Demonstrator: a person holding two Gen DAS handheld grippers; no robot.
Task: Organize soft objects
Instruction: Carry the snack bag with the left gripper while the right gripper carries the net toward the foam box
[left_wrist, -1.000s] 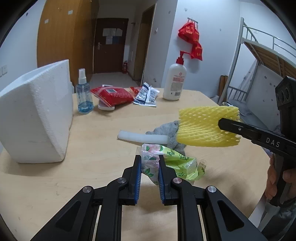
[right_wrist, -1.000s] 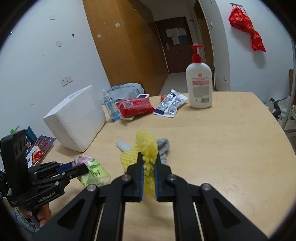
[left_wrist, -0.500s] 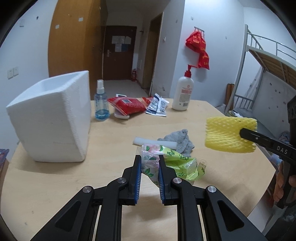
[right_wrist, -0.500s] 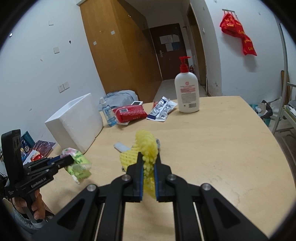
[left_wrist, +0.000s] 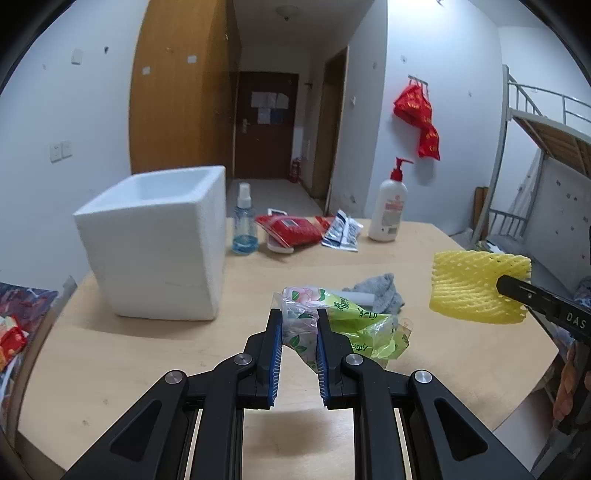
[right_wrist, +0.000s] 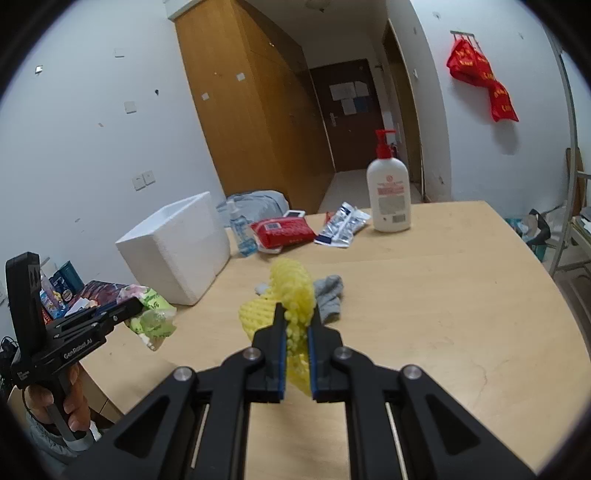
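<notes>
My left gripper (left_wrist: 299, 317) is shut on a crumpled green and floral plastic bag (left_wrist: 354, 321), held above the wooden table (left_wrist: 147, 354); the same bag (right_wrist: 151, 314) hangs at the lower left of the right wrist view. My right gripper (right_wrist: 295, 314) is shut on a yellow foam net sleeve (right_wrist: 291, 291), also lifted off the table, and this sleeve (left_wrist: 476, 288) shows at the right of the left wrist view. A grey cloth (left_wrist: 380, 291) and a white foam stick (left_wrist: 360, 295) lie on the table behind the bag. An open white foam box (left_wrist: 159, 240) stands at the left.
At the back of the table stand a blue spray bottle (left_wrist: 244, 225), a red packet (left_wrist: 291, 229), a silver-blue packet (left_wrist: 341, 230) and a white pump bottle (left_wrist: 389, 206). A metal bunk bed (left_wrist: 535, 155) is at the right. Colourful items (right_wrist: 62, 288) lie beyond the table's left edge.
Both grippers rose and drew back with their loads: the bag and the yellow sleeve sit higher above the table. The foam box's open top has come into view.
</notes>
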